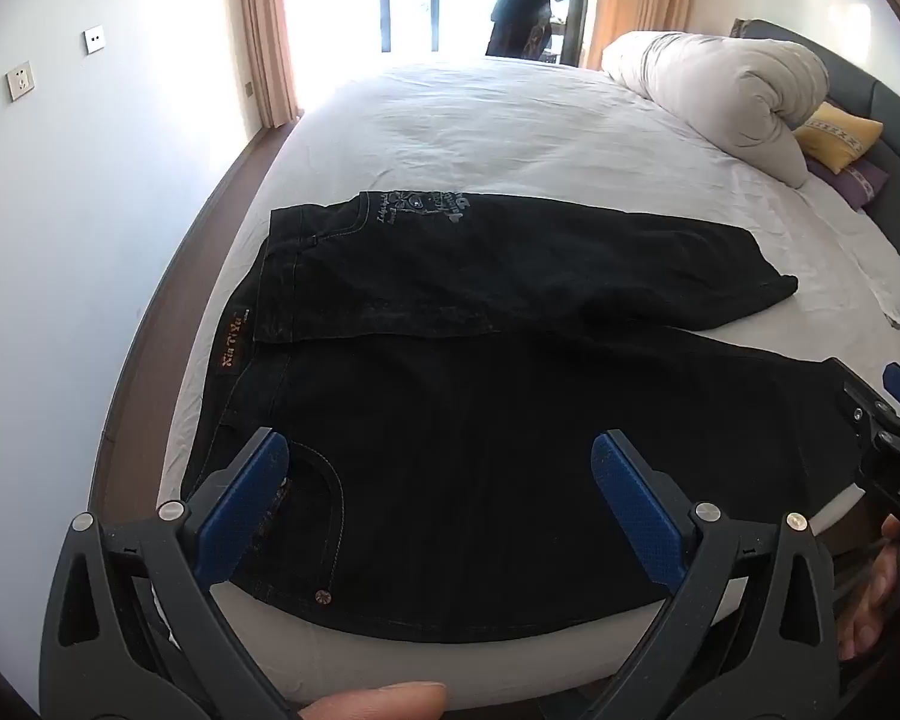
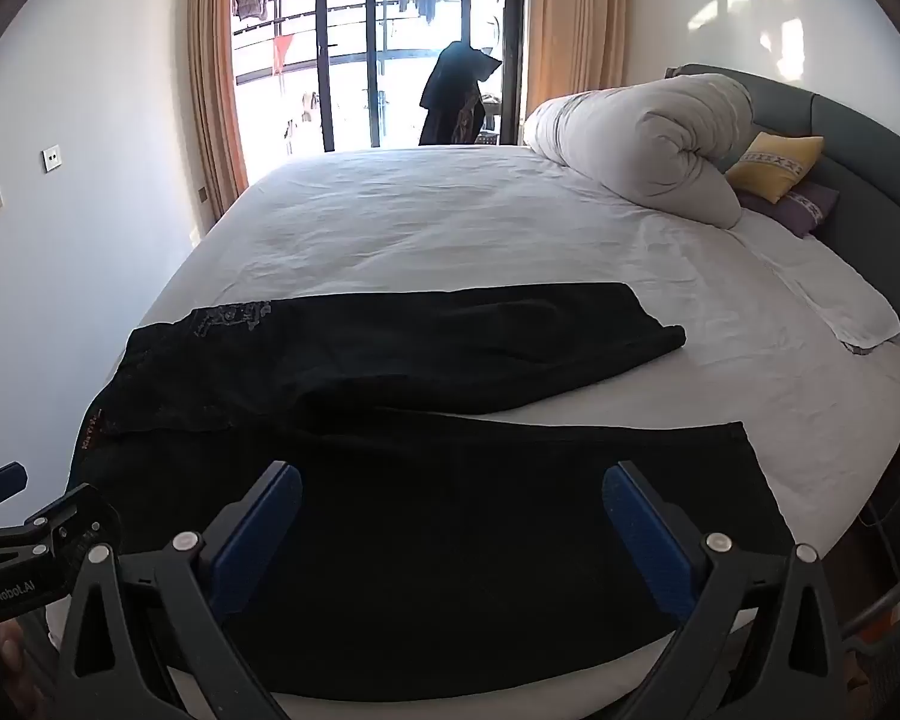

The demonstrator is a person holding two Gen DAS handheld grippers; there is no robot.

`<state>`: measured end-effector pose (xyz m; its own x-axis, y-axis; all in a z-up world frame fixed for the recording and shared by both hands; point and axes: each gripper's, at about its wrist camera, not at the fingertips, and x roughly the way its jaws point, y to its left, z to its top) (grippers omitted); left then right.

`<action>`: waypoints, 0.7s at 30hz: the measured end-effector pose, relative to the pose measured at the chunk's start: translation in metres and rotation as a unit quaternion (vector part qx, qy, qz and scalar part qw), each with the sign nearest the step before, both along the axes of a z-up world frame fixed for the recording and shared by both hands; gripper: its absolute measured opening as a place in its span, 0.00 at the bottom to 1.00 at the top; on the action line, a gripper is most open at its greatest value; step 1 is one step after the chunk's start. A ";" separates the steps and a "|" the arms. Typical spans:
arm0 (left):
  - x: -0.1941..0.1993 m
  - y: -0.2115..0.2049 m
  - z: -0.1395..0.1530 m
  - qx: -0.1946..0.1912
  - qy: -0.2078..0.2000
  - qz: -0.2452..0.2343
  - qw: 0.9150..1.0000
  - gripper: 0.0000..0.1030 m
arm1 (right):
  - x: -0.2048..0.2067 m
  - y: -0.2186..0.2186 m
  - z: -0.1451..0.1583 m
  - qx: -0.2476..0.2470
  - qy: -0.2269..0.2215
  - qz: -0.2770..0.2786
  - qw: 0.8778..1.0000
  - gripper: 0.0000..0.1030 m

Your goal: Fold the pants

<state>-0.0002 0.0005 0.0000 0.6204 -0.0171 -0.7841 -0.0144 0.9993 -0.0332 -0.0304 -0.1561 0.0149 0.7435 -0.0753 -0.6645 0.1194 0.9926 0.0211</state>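
Right now one pair of black pants (image 1: 480, 324) is lying flat on the white bed (image 1: 510, 120), just past two claws, left gripper (image 1: 441, 501) and right gripper (image 2: 453, 525), both gaping wide and holding nothing.
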 end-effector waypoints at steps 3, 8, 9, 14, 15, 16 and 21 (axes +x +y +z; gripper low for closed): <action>0.000 0.000 0.000 0.001 0.001 -0.002 1.000 1.00 | 0.000 0.000 0.000 0.000 0.000 0.000 1.000 1.00; 0.001 0.002 0.000 0.002 0.000 -0.004 1.000 1.00 | -0.003 0.000 0.001 0.000 0.000 0.001 1.000 1.00; -0.001 0.001 -0.001 0.002 0.000 -0.004 1.000 1.00 | -0.004 0.000 0.001 0.001 -0.001 0.001 1.000 1.00; -0.002 0.001 -0.003 0.004 0.002 -0.003 1.000 1.00 | 0.002 0.001 0.001 0.000 0.008 0.000 1.000 1.00; -0.001 0.001 -0.002 0.004 0.002 -0.003 1.000 1.00 | 0.003 0.001 0.001 0.000 0.008 0.001 1.000 1.00; -0.002 0.001 -0.003 0.004 0.002 -0.003 1.000 1.00 | 0.003 0.001 0.001 0.000 0.009 0.001 1.000 1.00; -0.002 -0.001 -0.003 0.003 0.002 -0.001 1.000 1.00 | 0.003 0.000 -0.005 0.000 0.010 0.000 1.000 1.00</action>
